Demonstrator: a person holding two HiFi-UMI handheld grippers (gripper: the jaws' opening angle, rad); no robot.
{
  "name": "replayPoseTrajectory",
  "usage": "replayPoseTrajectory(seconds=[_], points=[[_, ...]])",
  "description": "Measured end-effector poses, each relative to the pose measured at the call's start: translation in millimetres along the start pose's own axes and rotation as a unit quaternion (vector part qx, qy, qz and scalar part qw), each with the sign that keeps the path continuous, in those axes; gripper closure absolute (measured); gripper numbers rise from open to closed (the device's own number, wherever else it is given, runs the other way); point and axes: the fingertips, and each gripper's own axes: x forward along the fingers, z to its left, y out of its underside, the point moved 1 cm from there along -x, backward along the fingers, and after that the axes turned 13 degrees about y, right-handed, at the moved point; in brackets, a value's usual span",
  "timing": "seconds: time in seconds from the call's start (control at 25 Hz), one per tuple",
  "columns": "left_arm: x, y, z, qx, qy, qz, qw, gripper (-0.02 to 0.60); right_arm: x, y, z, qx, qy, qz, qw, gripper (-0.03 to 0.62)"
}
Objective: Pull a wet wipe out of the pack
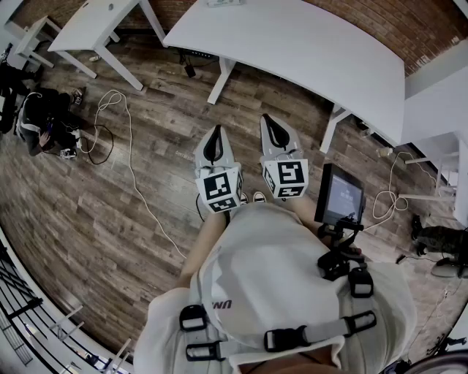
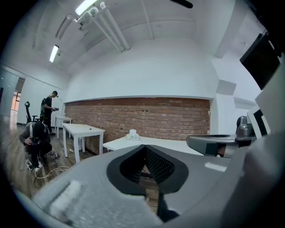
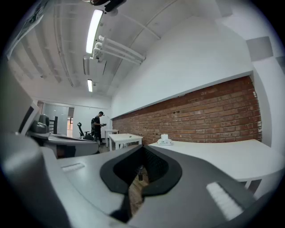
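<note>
The wet wipe pack is a small white pack with a wipe standing up from its top. It lies at the far edge of the big white table, near the brick wall, and shows small in the left gripper view and the right gripper view. My left gripper and right gripper are side by side over the wooden floor, short of the table and far from the pack. They point roughly level toward it. Both are shut with nothing between the jaws.
A second white table stands at the left. A person crouches on the floor at the far left, with cables trailing across the boards. A small screen is mounted at my right side. More cable lies at the right.
</note>
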Motion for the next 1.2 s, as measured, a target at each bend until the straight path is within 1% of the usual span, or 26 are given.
replayPoseTrajectory(seconds=[0.12, 0.36, 0.52, 0.68, 0.8, 0.96, 1.2], points=[[-7.3, 2.5, 1.7, -0.006, 0.007, 0.008, 0.9999, 0.578, -6.7, -0.2, 4.1, 0.002, 0.004, 0.003, 1.0, 0.589], [-14.7, 9.5, 6.6, -0.009, 0.016, 0.009, 0.9998, 0.578, -9.7, -1.7, 3.4, 0.008, 0.015, -0.006, 1.0, 0.589], [-10.2, 14.0, 3.1, -0.008, 0.031, 0.016, 0.9994, 0.578, -6.6, -1.7, 0.1, 0.01, 0.015, -0.009, 1.0, 0.588], [-0.3, 20.0, 10.6, -0.01, 0.029, 0.017, 0.9994, 0.578, 5.8, 4.1, -0.6, 0.012, 0.011, -0.01, 1.0, 0.589], [18.6, 17.6, 21.7, -0.002, 0.022, 0.013, 0.9997, 0.578, 28.1, 7.9, -4.6, 0.018, 0.008, -0.008, 1.0, 0.589], [54.5, 18.2, 39.0, 0.001, 0.017, 0.02, 0.9997, 0.578, 69.3, 8.2, -7.3, 0.011, -0.003, -0.008, 1.0, 0.589], [138.5, 6.4, 67.7, 0.005, 0.01, 0.018, 0.9998, 0.578, 153.2, -0.6, -19.1, 0.017, -0.045, -0.028, 0.998, 0.589]])
